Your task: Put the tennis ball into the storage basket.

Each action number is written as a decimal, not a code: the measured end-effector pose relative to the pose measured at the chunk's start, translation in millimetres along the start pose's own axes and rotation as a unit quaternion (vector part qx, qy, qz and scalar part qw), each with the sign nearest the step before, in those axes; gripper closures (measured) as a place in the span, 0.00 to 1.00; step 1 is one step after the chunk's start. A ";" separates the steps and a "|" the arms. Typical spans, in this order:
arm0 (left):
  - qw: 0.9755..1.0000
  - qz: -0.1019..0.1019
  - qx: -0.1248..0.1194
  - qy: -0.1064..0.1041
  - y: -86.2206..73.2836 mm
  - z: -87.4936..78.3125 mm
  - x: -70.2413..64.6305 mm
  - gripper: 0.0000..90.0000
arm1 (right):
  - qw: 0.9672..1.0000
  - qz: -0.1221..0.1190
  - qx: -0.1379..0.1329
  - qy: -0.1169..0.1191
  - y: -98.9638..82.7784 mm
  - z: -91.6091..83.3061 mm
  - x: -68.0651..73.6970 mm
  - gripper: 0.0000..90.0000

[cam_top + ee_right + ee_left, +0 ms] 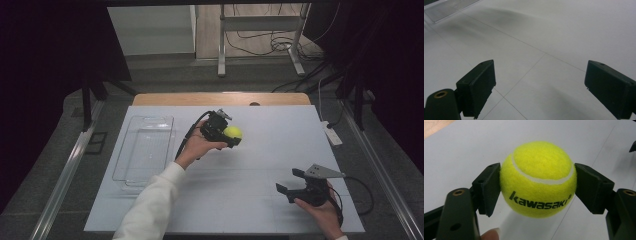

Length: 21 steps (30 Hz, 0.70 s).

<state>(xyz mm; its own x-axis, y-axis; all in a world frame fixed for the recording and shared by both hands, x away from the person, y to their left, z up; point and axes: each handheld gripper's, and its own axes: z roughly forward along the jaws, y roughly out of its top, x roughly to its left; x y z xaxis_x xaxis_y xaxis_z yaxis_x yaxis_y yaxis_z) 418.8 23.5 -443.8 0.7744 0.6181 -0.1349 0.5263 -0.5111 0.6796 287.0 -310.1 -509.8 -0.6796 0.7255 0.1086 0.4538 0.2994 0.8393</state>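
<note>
So on my feed the left tool (231, 136) has its jaws clamped on a yellow tennis ball (233, 132), one black pad pressed against each side. In the left gripper view the ball (538, 178) sits right between the pads, white seam curving over the top and "kawasaki" printed in black across the lower front. A fingertip (491, 234) pokes in at the bottom edge of that view. I can't tell from the high view whether the ball touches the white worktop (250, 165) or is held just above it.

Using the clear plastic tray (144, 150) as my landmark: it lies along the left part of the worktop, long side running away from me, and the ball is to its right, level with the tray's far half, apart from it. The left hand (196, 147) in a white sleeve (152, 205) sits between the tray and the ball.

The right tool (290, 184) is well to the right of the tray, on the near side, jaws spread wide with nothing between them. The right gripper view shows the two pads (477, 87) far apart over bare white worktop.
</note>
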 end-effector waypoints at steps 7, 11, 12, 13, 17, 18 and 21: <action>1.000 -0.001 -0.004 0.001 -3.5 -8.1 -0.4 0.30 | 1.000 -0.001 0.001 -0.001 -0.1 0.1 -0.2 0.11; 1.000 -0.004 -0.009 0.003 -5.5 -13.7 -0.3 0.30 | 1.000 -0.001 0.000 -0.001 -0.1 0.3 0.1 0.11; 1.000 -0.002 -0.009 0.003 -6.3 -15.8 0.7 0.30 | 1.000 -0.001 0.001 -0.001 -0.1 0.3 0.2 0.11; 1.000 -0.002 -0.009 0.003 -6.3 -15.8 0.7 0.30 | 1.000 -0.001 0.001 -0.001 -0.1 0.3 0.2 0.11; 1.000 -0.003 -0.008 0.007 -9.0 -18.8 2.7 0.30 | 1.000 0.000 -0.001 -0.004 0.1 0.0 0.4 0.11; 1.000 -0.004 -0.009 0.009 -10.5 -20.7 3.4 0.30 | 1.000 0.000 0.000 -0.004 0.0 -0.1 0.3 0.11; 1.000 -0.006 -0.011 0.010 -12.0 -22.9 4.1 0.30 | 1.000 0.000 0.000 -0.004 -0.1 0.2 0.3 0.11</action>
<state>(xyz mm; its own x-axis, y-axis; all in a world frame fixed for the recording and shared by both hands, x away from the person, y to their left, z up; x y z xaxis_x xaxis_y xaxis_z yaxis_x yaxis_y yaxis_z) 407.6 45.8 -436.1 0.7609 0.6359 -0.1290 0.5276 -0.4906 0.6935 286.8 -309.8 -509.9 -0.6754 0.7300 0.1050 0.4544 0.2998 0.8389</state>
